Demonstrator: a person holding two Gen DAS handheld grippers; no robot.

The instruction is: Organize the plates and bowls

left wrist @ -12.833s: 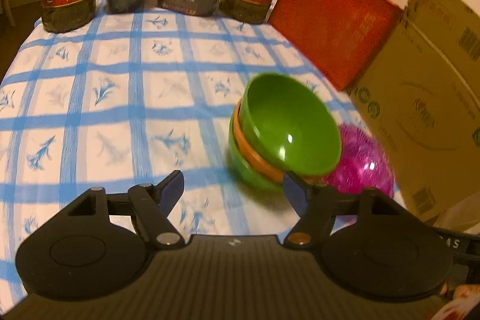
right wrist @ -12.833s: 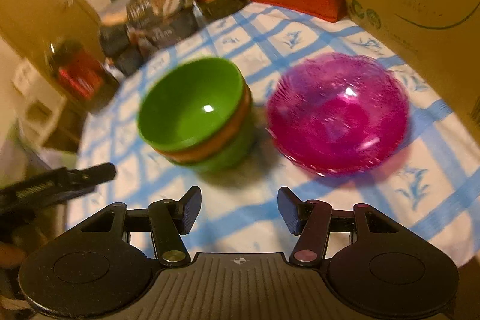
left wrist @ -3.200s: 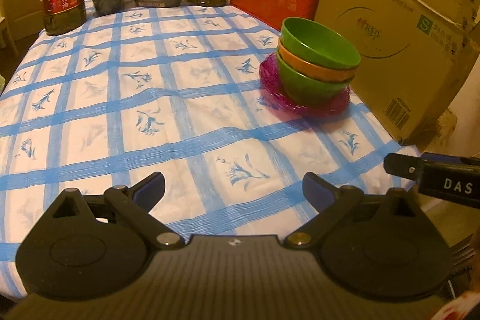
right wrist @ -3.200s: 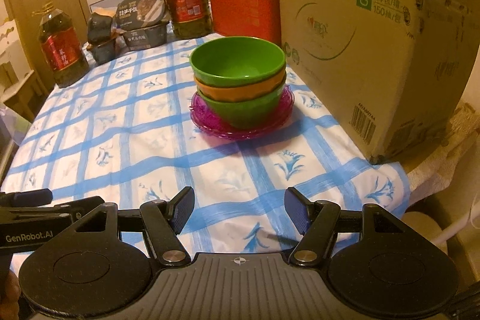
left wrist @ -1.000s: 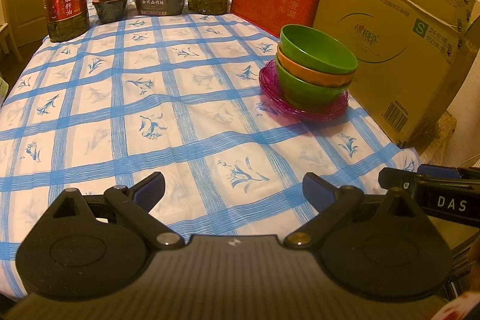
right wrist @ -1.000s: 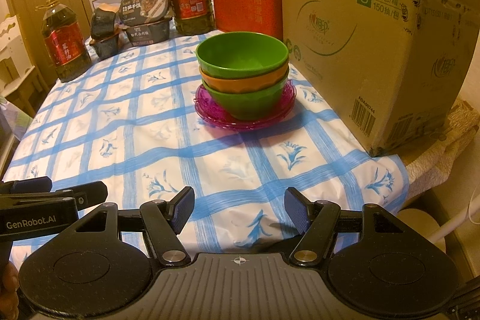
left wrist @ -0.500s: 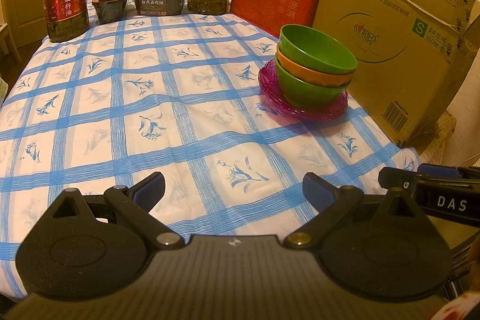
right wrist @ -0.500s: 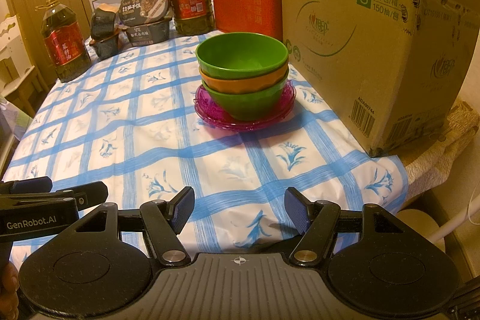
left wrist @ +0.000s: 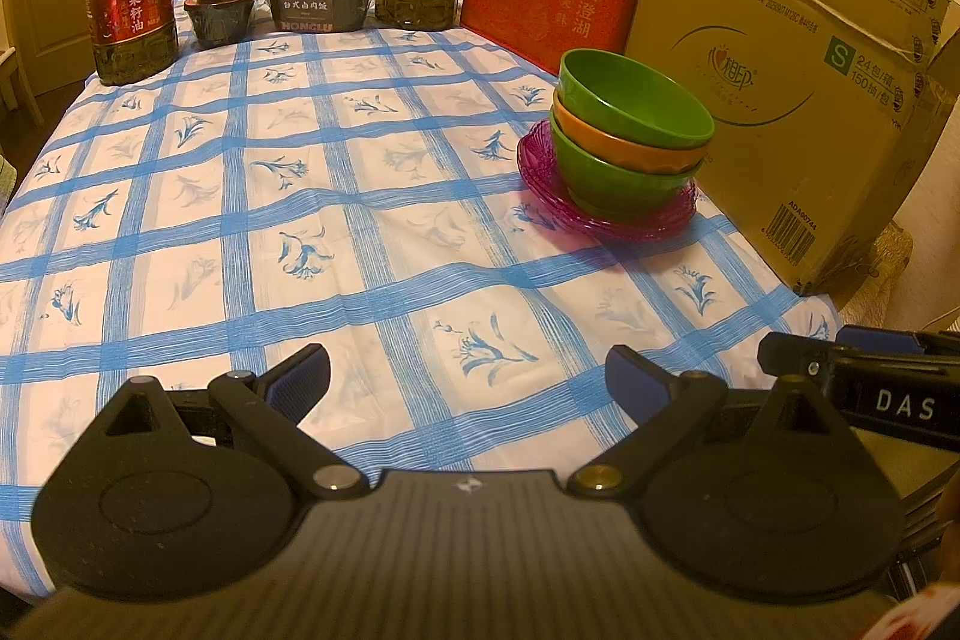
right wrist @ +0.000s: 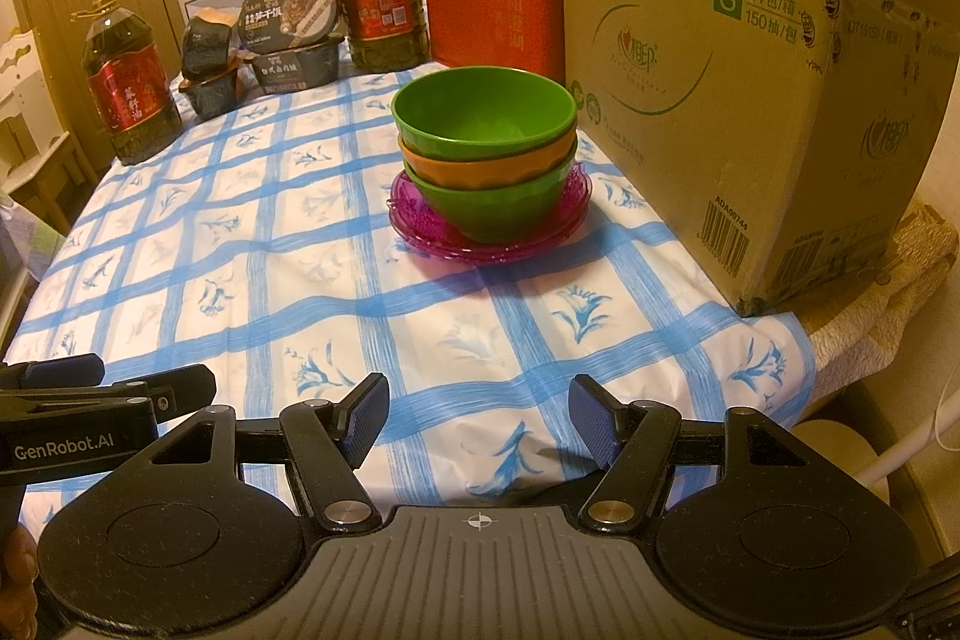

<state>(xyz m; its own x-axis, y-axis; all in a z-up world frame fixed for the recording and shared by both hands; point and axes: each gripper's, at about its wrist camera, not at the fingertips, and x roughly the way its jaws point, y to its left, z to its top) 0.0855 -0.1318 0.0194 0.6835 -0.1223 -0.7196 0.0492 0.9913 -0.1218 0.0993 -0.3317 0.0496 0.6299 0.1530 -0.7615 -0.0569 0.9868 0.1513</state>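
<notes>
Both my grippers empty, stack well ahead of the jaws.

From my left gripper (left wrist: 467, 383), jaws spread wide with only tablecloth (left wrist: 240, 220) between them, the stack sits well ahead and off to the right; from my right gripper (right wrist: 479, 421), jaws also apart and holding nothing, it lies nearly straight ahead, so I judge the right hand nearer. The stack stands upright: green bowl (right wrist: 485, 119) nested in an orange bowl (right wrist: 480, 169), that in a second green bowl (right wrist: 492, 208), all on the pink plate (right wrist: 420, 220), just beside the cardboard box (right wrist: 720, 100). Against the earliest frames, the bowls then stood beside the plate, close under both grippers; now they sit on it, the sorting looks done to me, and the last second shows no shift.
</notes>
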